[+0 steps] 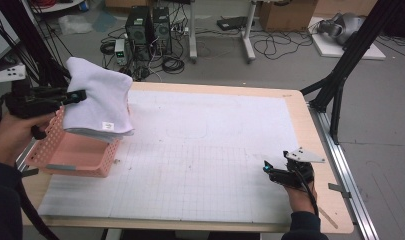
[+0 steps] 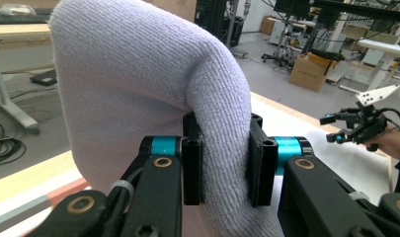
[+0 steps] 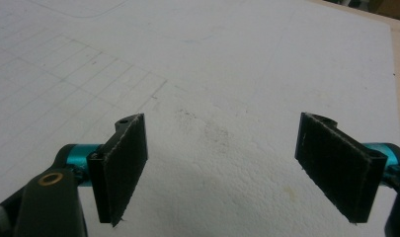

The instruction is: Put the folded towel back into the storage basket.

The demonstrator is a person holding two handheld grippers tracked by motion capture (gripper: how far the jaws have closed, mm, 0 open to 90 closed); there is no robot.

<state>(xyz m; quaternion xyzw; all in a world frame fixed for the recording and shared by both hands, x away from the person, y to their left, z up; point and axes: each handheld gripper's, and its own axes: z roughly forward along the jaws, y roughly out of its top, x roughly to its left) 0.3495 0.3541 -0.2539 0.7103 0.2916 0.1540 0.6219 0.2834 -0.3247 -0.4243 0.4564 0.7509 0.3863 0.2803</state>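
A folded white towel [image 1: 100, 97] hangs in the air over the pink basket [image 1: 72, 155] at the table's left edge. My left gripper [image 1: 72, 96] is shut on the towel's fold, its hand coming in from the left. In the left gripper view the two black pads [image 2: 261, 165] squeeze the thick terry cloth of the towel [image 2: 138, 89] between them. My right gripper [image 1: 270, 169] rests low over the white gridded mat [image 1: 200, 150] at the front right. Its jaws stand wide apart in the right gripper view, right gripper [image 3: 222, 168], with nothing between them but bare mat.
The pink basket has perforated walls and sits partly over the mat's left border. The wooden table edge [image 1: 310, 115] runs along the right side. Behind the table, computer towers [image 1: 147, 30] and cables lie on the floor. A black frame leg [image 1: 340, 75] stands at the right.
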